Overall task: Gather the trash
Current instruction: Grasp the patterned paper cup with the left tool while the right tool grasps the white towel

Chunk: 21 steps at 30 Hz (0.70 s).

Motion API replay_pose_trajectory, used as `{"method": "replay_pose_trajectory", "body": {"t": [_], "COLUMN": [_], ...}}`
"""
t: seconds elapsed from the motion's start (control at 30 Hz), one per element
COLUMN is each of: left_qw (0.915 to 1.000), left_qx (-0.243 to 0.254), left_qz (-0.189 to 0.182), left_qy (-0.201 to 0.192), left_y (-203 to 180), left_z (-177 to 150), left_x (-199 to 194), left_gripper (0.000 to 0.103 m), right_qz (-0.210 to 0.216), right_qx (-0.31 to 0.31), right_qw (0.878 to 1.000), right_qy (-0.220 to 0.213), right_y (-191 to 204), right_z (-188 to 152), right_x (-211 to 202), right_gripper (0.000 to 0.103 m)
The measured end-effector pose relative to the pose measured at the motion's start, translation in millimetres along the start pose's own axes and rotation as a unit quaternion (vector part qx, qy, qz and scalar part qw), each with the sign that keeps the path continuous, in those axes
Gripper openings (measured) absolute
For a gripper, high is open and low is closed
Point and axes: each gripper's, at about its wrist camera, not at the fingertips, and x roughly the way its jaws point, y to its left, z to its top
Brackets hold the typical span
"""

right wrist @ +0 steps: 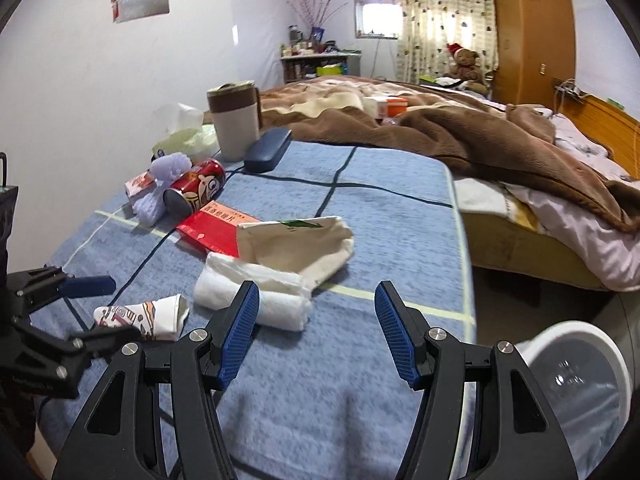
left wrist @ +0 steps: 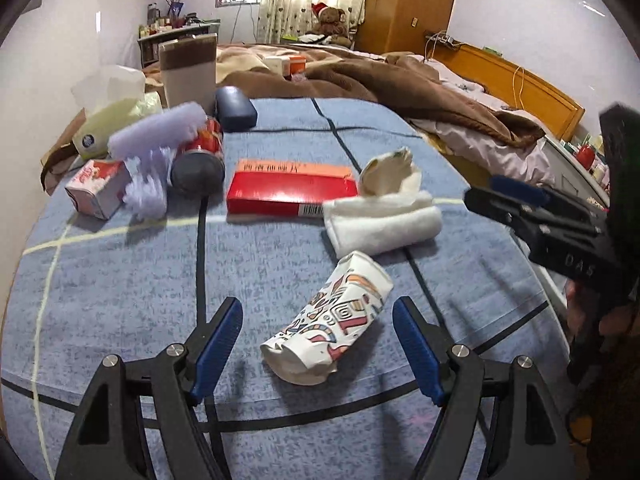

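- Plainly, we carry the left gripper (left wrist: 318,344) low over the blue checked cloth (left wrist: 120,300) with its fingers spread wide, so that the crushed patterned paper cup (left wrist: 332,324) can pass between them.
- That cup lies on its side between the two blue pads (left wrist: 220,344), just ahead of them and touching neither; nothing is gripped yet.
- We judge the crumpled cup to be the trash in hand, since it sits squarely in the gap.
- Our right gripper (right wrist: 316,332) is likewise spread and empty, held above bare cloth.
- Just beyond its left finger lies the folded white towel (right wrist: 256,300), and past that a cream paper bag (right wrist: 296,244) and the red medicine box (right wrist: 212,228).
- Off to the right of those fingers, below the table edge, stands a white bin (right wrist: 576,384), probably where the trash belongs.
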Motion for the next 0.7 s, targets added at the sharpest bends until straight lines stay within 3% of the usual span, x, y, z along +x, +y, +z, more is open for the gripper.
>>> {"method": "replay_pose_trajectory", "body": {"t": [0.2, 0.47, 0.7], "left_qw": [0.9995, 0.9996, 0.9982], "left_qx": [-0.003, -0.011, -0.054], "left_qz": [-0.019, -0.010, 0.023], "left_qy": [0.026, 0.025, 0.014], "left_y": [5.7, 20.4, 44.9], "left_z": [-7.3, -12.8, -18.1], "left_x": [15.5, 10.7, -1.1], "left_gripper": [0.079, 0.048, 0.045], "right_qz": [0.027, 0.052, 0.067], "right_qx": [-0.030, -0.046, -0.062], "right_qw": [0.999, 0.997, 0.994], "right_qy": [0.014, 0.038, 0.056], "right_y": [10.8, 19.6, 29.1], "right_z": [6.4, 10.3, 6.6], "right_x": [13.8, 35.2, 42.2], "right_gripper": [0.062, 0.062, 0.062]}}
